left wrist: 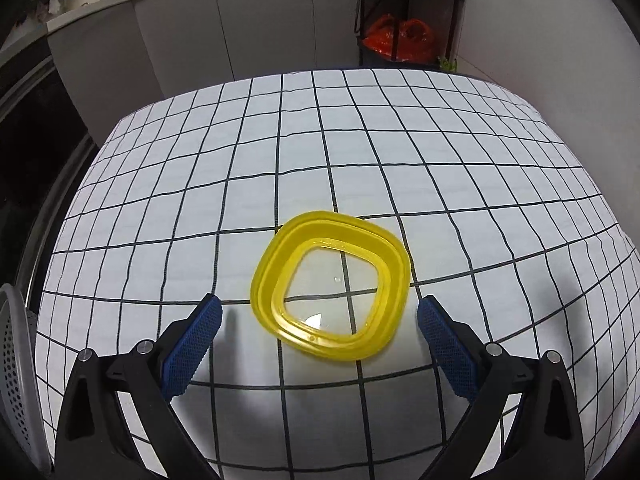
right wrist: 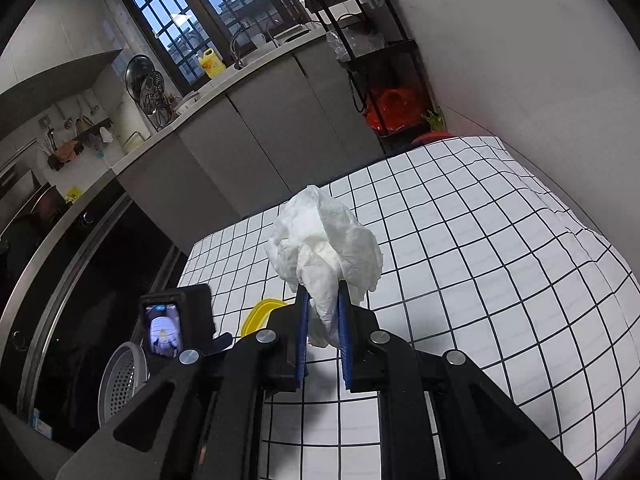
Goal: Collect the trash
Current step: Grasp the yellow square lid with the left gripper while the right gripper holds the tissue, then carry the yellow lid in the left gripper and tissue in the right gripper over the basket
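At the far lower left of the left wrist view you can see the curved rim of a perforated grey bin, sitting just off the edge of the table with its grid cloth. Moving right, your left gripper hovers with its blue pads spread wide and nothing between them. The yellow lid lies flat on the cloth in the lower centre of that frame, mostly ahead of the two pads and touching neither. It is a rounded square with a clear middle, so it has no real long axis; one corner points back toward you.

In the right wrist view, the same bin shows at the lower left, below and beside the phone mount of the other gripper. A sliver of the yellow lid peeks out at centre left. Then comes your right gripper, its pads pressed in on the lower end of a crumpled white tissue, which is lifted clear of the table. The wad stands roughly upright in the frame, its long axis running along the fingers, the bulky end pointing away from you.

By my reading, one piece is picked up but not yet dropped; the tissue must reach the bin, and the lid is untouched.
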